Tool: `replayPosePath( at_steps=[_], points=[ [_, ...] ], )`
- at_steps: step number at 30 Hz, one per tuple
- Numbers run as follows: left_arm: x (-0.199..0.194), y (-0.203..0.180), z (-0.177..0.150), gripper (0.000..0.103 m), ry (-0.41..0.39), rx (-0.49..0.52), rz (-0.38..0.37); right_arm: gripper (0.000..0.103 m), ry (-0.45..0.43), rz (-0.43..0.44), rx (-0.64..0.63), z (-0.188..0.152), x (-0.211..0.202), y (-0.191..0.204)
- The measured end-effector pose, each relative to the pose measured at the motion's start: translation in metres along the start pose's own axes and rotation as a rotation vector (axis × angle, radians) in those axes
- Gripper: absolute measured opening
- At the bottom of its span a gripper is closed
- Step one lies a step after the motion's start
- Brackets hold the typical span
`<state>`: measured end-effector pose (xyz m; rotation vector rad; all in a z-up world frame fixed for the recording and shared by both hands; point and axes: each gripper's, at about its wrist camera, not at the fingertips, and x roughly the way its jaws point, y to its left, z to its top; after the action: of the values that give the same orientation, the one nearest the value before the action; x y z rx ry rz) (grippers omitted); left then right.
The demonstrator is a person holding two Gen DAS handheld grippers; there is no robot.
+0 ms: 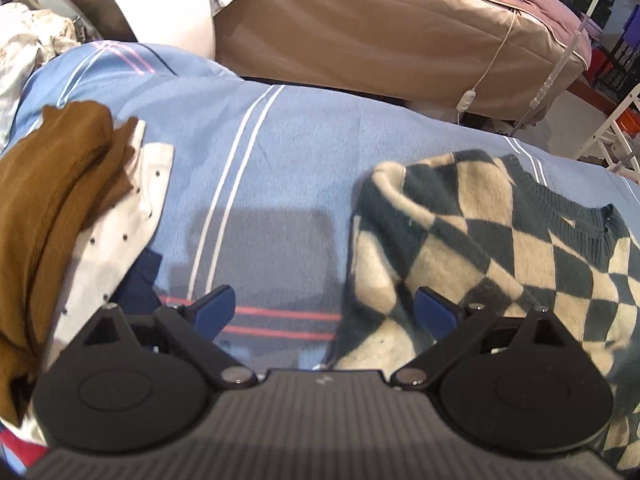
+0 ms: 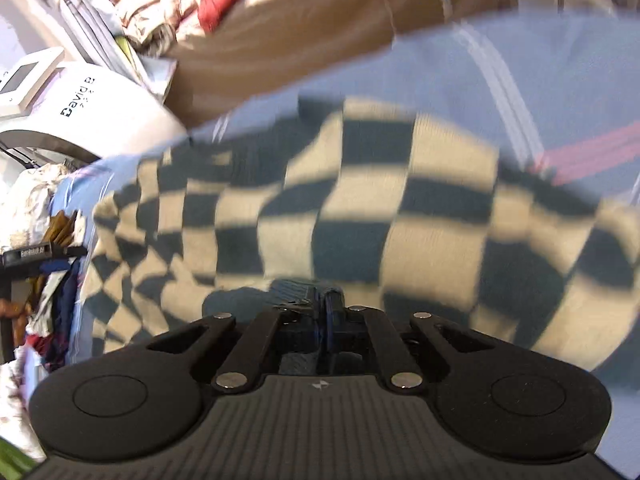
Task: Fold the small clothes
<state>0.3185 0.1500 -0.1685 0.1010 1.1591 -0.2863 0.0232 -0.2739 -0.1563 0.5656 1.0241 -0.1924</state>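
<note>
A checkered sweater (image 1: 500, 240) in dark teal and cream lies crumpled on the blue striped bed sheet (image 1: 280, 152), at the right of the left wrist view. My left gripper (image 1: 325, 310) is open and empty, its right finger (image 1: 434, 310) over the sweater's left edge. In the right wrist view, which is blurred, the sweater (image 2: 340, 208) fills the middle. My right gripper (image 2: 326, 304) is shut on the sweater's dark ribbed edge.
A pile of folded clothes, brown (image 1: 52, 208) on a white dotted piece (image 1: 132, 216), lies at the left of the sheet. A tan-covered bed (image 1: 380, 32) with a cord switch (image 1: 466, 102) stands behind. A white appliance (image 2: 84, 120) and loose clothes (image 2: 48, 288) are at the left.
</note>
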Motion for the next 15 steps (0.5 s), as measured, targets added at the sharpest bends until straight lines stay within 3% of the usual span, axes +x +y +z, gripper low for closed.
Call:
replayPosePath(
  at_steps=[3,4,6,7,9,10,13,15],
  points=[
    [-0.007,-0.003,-0.015,0.098,0.006,-0.003,0.015,0.007,-0.045,-0.103,-0.064,0.025,-0.013,-0.015],
    [-0.01,-0.004,-0.022,0.098,0.014,-0.005,0.019,0.009,-0.023,-0.123,-0.068,0.03,-0.009,-0.023],
    [-0.017,-0.007,-0.041,0.098,0.024,0.007,0.016,0.048,0.074,-0.086,-0.037,0.034,0.01,-0.037],
    [-0.023,-0.008,-0.051,0.098,0.022,0.015,0.025,0.06,0.08,-0.075,-0.041,0.033,0.011,-0.039],
    [-0.037,-0.006,-0.078,0.099,0.014,0.018,0.039,0.094,0.044,-0.073,-0.073,0.028,0.001,-0.028],
    [-0.043,-0.003,-0.092,0.099,0.012,0.014,0.029,0.102,0.023,-0.047,-0.074,0.024,-0.006,-0.021],
    [-0.06,0.009,-0.141,0.1,0.031,-0.03,-0.024,0.103,0.045,0.093,-0.088,0.006,-0.014,0.001],
    [-0.069,0.015,-0.176,0.1,0.059,-0.084,-0.087,0.103,0.086,0.127,-0.121,-0.013,-0.016,0.017]
  ],
)
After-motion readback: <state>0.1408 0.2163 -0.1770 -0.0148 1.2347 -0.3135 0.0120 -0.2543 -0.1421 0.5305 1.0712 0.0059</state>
